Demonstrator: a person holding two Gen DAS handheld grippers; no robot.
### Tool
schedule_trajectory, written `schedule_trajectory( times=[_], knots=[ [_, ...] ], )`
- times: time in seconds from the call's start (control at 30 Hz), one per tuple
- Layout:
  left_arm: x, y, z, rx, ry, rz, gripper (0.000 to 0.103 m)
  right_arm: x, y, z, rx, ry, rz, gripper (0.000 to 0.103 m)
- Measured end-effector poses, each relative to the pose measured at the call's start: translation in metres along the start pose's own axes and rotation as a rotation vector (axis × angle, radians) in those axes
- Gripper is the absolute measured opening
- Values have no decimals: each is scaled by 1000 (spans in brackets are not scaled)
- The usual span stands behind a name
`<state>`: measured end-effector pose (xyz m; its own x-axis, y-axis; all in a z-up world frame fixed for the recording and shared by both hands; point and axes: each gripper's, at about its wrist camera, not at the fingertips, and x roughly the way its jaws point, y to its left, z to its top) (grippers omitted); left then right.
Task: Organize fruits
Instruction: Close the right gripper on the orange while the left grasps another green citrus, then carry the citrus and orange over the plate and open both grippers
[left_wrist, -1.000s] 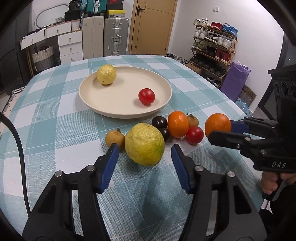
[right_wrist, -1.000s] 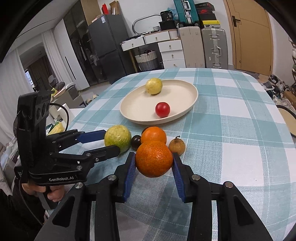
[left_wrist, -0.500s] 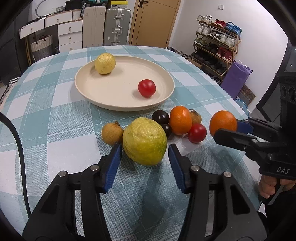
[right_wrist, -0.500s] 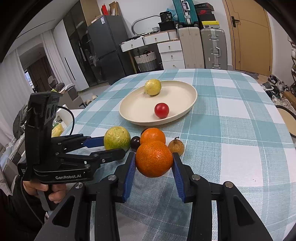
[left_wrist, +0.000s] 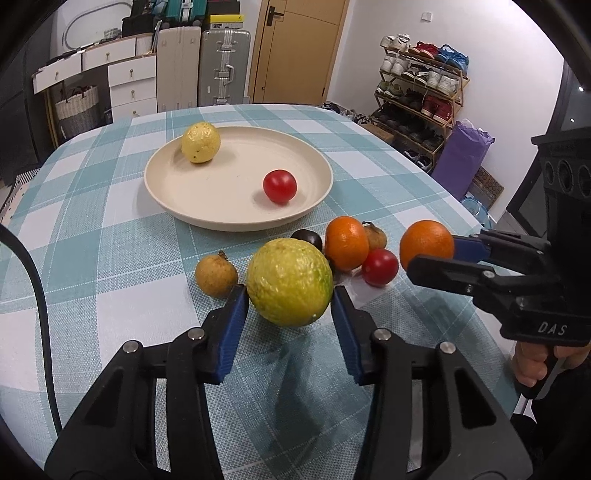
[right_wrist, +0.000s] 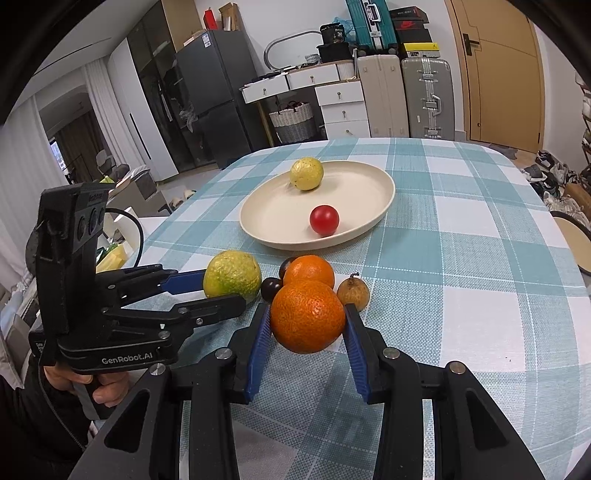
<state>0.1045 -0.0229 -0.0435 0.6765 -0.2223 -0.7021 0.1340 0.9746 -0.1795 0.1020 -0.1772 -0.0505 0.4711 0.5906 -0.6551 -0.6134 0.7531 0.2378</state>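
Nearest the left wrist camera, the left gripper (left_wrist: 289, 301) had just been closing its blue-padded jaws, and they now clasped the large bumpy yellow-green citrus fruit (left_wrist: 289, 282) on the teal-and-white checked tablecloth (left_wrist: 110, 258). The right gripper (right_wrist: 306, 314) was clenched on a round orange (right_wrist: 307, 315). Just beside the green fruit lay a small brown round fruit (left_wrist: 216, 275). Behind it clustered a dark plum (left_wrist: 307, 238), a second orange (left_wrist: 346, 248), another brownish fruit (left_wrist: 375, 236) and a red tomato (left_wrist: 379, 267). Further back stood the wide cream plate (left_wrist: 207, 218), which held a second red tomato (left_wrist: 280, 185) and a yellow lemon-like fruit (left_wrist: 200, 142), well apart.
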Motion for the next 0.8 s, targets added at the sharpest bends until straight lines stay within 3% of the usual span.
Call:
schedule_trajectory(
  times=[0.8],
  knots=[
    [-48, 10, 11, -28, -172, 28, 43, -5, -11, 7, 39, -40, -8, 40]
  ],
)
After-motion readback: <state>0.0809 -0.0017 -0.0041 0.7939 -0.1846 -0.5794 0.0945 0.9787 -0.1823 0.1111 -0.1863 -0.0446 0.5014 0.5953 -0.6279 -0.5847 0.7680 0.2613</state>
